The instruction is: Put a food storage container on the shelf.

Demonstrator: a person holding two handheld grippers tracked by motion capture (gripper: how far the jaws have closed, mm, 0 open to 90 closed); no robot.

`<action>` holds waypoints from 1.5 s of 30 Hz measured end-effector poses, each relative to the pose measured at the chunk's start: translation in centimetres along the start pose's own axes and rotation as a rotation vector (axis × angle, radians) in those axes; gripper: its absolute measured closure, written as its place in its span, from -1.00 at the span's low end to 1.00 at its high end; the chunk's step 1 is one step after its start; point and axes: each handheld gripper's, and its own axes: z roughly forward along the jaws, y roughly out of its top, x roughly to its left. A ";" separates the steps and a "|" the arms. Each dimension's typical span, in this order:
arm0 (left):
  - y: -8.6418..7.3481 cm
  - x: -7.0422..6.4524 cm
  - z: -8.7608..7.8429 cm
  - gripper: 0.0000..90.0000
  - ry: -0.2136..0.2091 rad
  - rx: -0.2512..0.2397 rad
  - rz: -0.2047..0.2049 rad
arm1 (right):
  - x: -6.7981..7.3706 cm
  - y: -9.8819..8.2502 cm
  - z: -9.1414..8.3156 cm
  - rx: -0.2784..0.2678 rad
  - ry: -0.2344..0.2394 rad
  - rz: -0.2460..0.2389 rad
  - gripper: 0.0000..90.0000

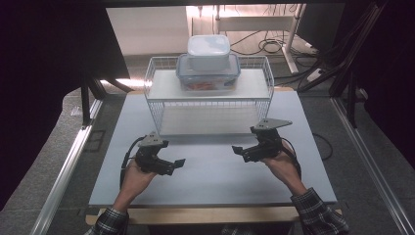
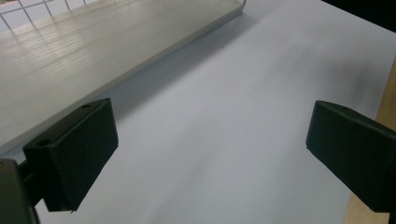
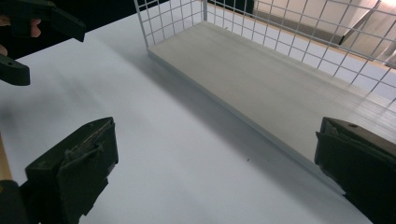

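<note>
A white wire rack [image 1: 160,88] stands at the back of the white table [image 1: 210,178]. On its top shelf sits a clear box with a blue-rimmed lid [image 1: 208,77], and a smaller white lidded box [image 1: 209,50] is stacked on it. My left gripper [image 1: 175,166] hovers over the table in front of the rack's left end, open, pointing right. My right gripper [image 1: 240,152] is open too, in front of the rack's right end and pointing left. In the left gripper view the gripper [image 2: 210,149] has bare table between its jaws, as does the gripper [image 3: 215,163] in the right gripper view.
The rack's lower board [image 2: 93,46] is bare and lies just beyond both grippers; it is the same board [image 3: 261,79] inside the wire mesh. The left gripper [image 3: 28,28] appears far off at top left. The table's wooden front edge [image 1: 195,214] runs below the forearms.
</note>
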 end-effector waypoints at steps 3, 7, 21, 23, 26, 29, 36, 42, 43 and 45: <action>-0.6 0.0 -0.2 -0.96 -0.002 0.001 -0.006 | 0.2 -0.4 -0.1 0.007 0.004 0.002 -1.00; -1.2 -0.1 -0.3 -0.96 0.009 0.009 -0.009 | 0.5 -1.1 -0.3 0.017 0.009 -0.002 -1.00; -3.9 -0.3 -0.5 -1.00 0.074 0.047 -0.019 | 0.5 -3.8 -0.9 0.041 -0.004 0.010 -1.00; -4.2 -0.3 -0.5 -1.00 0.081 0.049 -0.024 | 0.5 -4.2 -1.0 0.044 -0.007 0.012 -1.00; -4.5 -0.4 -0.6 -1.00 0.090 0.052 -0.025 | 0.4 -4.9 -1.1 0.051 -0.011 0.014 -1.00; -4.9 -0.4 -0.5 -1.00 0.099 0.059 -0.022 | 0.4 -5.4 -1.2 0.058 -0.016 0.015 -1.00; -6.0 -0.7 -0.4 -1.00 0.121 0.085 -0.016 | 0.5 -6.7 -1.4 0.072 -0.017 0.023 -1.00; -6.7 -0.9 -0.3 -1.00 0.130 0.102 -0.013 | 0.6 -8.1 -1.3 0.097 -0.015 0.035 -1.00; -6.7 -0.9 -0.2 -1.00 0.134 0.109 -0.008 | 0.6 -8.4 -1.3 0.105 -0.016 0.034 -1.00; -6.9 -0.9 -0.1 -1.00 0.143 0.118 0.003 | 0.6 -8.8 -1.1 0.119 -0.021 0.030 -1.00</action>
